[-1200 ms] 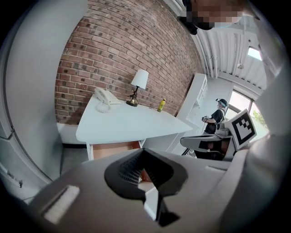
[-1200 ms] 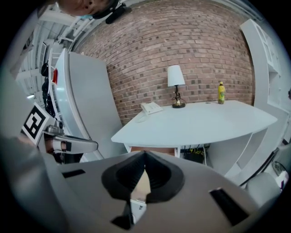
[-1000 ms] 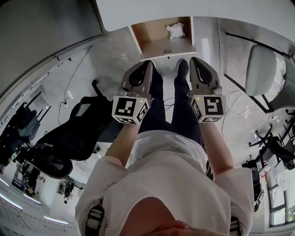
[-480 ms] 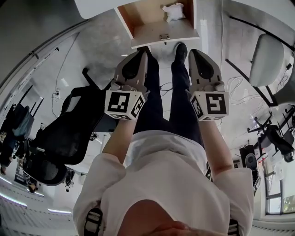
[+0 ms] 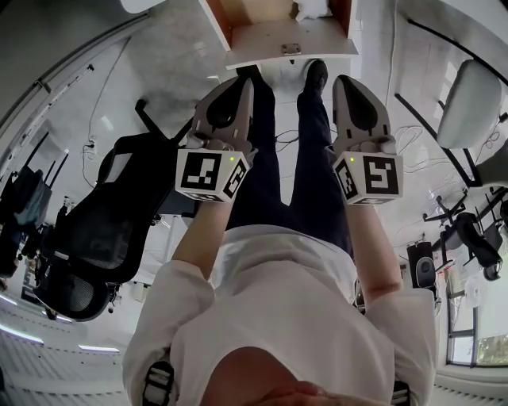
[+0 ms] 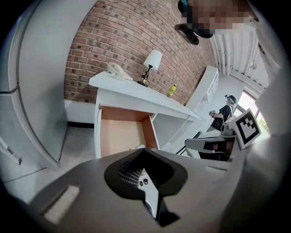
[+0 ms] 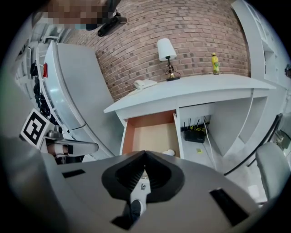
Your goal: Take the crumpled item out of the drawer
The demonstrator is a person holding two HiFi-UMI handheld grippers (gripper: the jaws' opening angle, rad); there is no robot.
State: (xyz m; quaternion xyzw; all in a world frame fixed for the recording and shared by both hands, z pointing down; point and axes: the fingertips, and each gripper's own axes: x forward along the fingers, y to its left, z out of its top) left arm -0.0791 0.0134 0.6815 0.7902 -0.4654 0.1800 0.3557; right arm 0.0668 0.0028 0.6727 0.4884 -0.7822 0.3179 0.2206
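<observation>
The open drawer [image 5: 278, 36] with a wooden inside sits at the top edge of the head view, under a white desk. The white crumpled item [image 5: 313, 8] lies in its right part, cut off by the frame edge. It peeks over the jaws as the crumpled item [image 6: 138, 147] in the left gripper view and the crumpled item [image 7: 169, 153] in the right gripper view. My left gripper [image 5: 246, 81] and right gripper [image 5: 340, 78] are side by side, short of the drawer, above the person's legs. Both are shut with nothing between their jaws.
A black office chair [image 5: 103, 230] stands at the left and a white chair [image 5: 468, 103] at the right, with cables [image 5: 413, 170] on the floor. On the desk [image 7: 191, 88] are a lamp [image 7: 166, 52], a phone [image 7: 144, 83] and a yellow bottle [image 7: 214, 63]. A black box [image 7: 196, 135] lies under it.
In the head view the drawer has slid up to the top edge, so the crumpled item is now partly cut off. Both grippers have sunk together and stay shut.
</observation>
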